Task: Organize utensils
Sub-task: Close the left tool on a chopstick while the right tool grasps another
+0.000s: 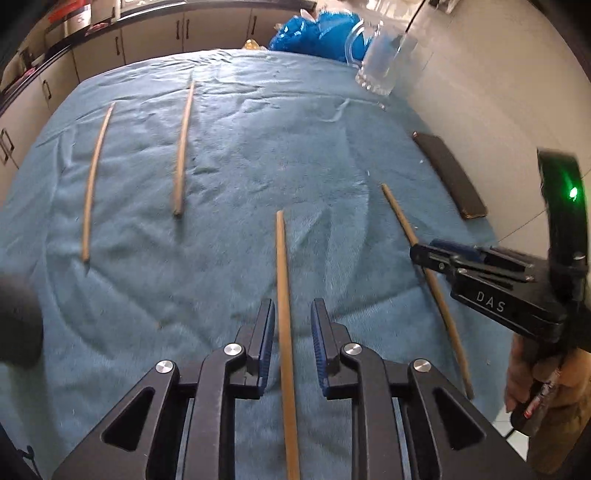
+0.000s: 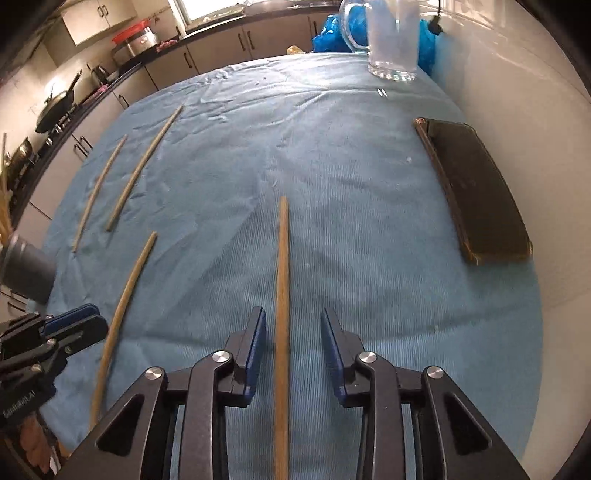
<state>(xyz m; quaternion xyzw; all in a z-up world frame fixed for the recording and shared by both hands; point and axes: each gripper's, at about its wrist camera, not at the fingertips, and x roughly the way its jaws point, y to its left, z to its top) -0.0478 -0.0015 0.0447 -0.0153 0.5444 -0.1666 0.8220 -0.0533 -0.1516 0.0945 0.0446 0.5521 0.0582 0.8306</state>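
Note:
Several wooden chopsticks lie apart on a blue cloth (image 1: 258, 147). My left gripper (image 1: 292, 306) points down over one chopstick (image 1: 282, 258), which runs between its open jaws with the blue pads clear of it. My right gripper (image 2: 293, 321) likewise straddles another chopstick (image 2: 282, 258), jaws open and not touching it. In the left wrist view the right gripper (image 1: 419, 253) shows at the right, over that chopstick (image 1: 397, 206). In the right wrist view the left gripper (image 2: 94, 319) shows at the lower left beside its chopstick (image 2: 123, 306). Two more chopsticks (image 1: 96, 181) (image 1: 183, 147) lie farther left.
A clear glass mug (image 2: 393, 40) stands at the cloth's far right corner, with a blue plastic bag (image 1: 314, 33) behind it. A dark flat case (image 2: 480, 192) lies along the right edge by the white wall. A grey cup (image 2: 26, 269) sits at the left edge. Kitchen cabinets line the back.

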